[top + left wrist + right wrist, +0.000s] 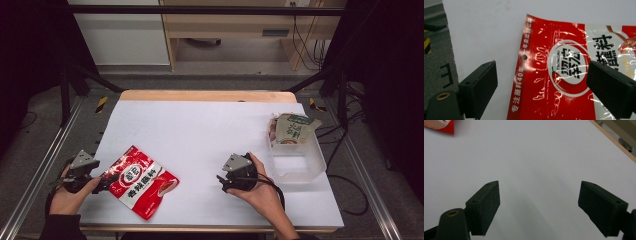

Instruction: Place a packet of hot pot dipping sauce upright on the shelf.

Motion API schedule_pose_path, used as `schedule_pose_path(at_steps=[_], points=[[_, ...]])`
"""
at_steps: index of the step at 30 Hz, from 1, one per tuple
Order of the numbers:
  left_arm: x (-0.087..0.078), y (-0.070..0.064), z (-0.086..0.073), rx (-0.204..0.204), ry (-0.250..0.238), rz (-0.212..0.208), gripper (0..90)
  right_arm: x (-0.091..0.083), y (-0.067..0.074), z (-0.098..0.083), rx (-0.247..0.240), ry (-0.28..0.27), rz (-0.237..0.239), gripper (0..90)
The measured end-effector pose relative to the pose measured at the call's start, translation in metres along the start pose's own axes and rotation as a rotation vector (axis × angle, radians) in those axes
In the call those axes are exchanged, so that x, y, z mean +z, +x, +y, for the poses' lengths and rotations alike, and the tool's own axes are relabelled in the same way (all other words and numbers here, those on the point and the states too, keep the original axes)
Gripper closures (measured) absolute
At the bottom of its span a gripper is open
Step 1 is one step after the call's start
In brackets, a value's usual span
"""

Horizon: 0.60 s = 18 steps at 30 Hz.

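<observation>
- High view: we are looking down on a white table (210,130) with a red snack pouch (142,181) lying flat near its front left corner. We are holding the left gripper (102,183) right at the pouch's left edge, its tips touching or almost touching that edge. The right gripper (223,181) is resting well apart, near the front centre, so the left hand is clearly the nearer one. The pouch's long axis is running diagonally, from upper left to lower right, away from the left gripper. A clear plastic bin (300,162) is sitting at the right side of the table with another packet (292,129) leaning in its far end.
- Left gripper view: we are seeing the left gripper (541,82) with its jaws spread wide and nothing between them. The pouch (564,75) is lying just ahead, its sealed edge with the small hang hole falling between the two jaws. It is looking glossy, crinkled and thin, red with white lettering and a round logo; we are judging it slippery and best pinched at that flat seal.
- Right gripper view: we are seeing the right gripper (539,207) with its jaws likewise spread and empty, pointing at bare white table. A red corner of the pouch (445,125) is peeking in at the upper left, far off.
</observation>
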State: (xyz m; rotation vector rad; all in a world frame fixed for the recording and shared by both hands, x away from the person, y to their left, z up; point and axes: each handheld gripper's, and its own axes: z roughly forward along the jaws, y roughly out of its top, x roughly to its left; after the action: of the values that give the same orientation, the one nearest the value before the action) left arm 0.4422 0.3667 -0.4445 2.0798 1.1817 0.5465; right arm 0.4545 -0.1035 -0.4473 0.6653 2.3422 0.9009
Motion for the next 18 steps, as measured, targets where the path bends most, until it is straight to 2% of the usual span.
schedule_pose_path(at_steps=[5, 8, 15, 18], points=[[0.002, -0.003, -0.011, -0.009, 0.018, 0.004, 11.6, 0.004, 0.0, -0.002, -0.004, 0.018, 0.006, 18.0], [0.002, -0.003, -0.012, 0.007, 0.033, 0.012, 11.8, 0.006, 0.001, -0.003, -0.014, 0.038, 0.003, 17.9], [0.003, 0.006, -0.017, -0.046, 0.04, 0.024, 11.3, 0.006, 0.001, -0.004, -0.008, 0.036, 0.008, 18.0], [0.004, 0.007, -0.018, -0.048, 0.053, 0.018, 11.6, 0.006, 0.001, -0.004, -0.005, 0.04, 0.01, 17.9]])
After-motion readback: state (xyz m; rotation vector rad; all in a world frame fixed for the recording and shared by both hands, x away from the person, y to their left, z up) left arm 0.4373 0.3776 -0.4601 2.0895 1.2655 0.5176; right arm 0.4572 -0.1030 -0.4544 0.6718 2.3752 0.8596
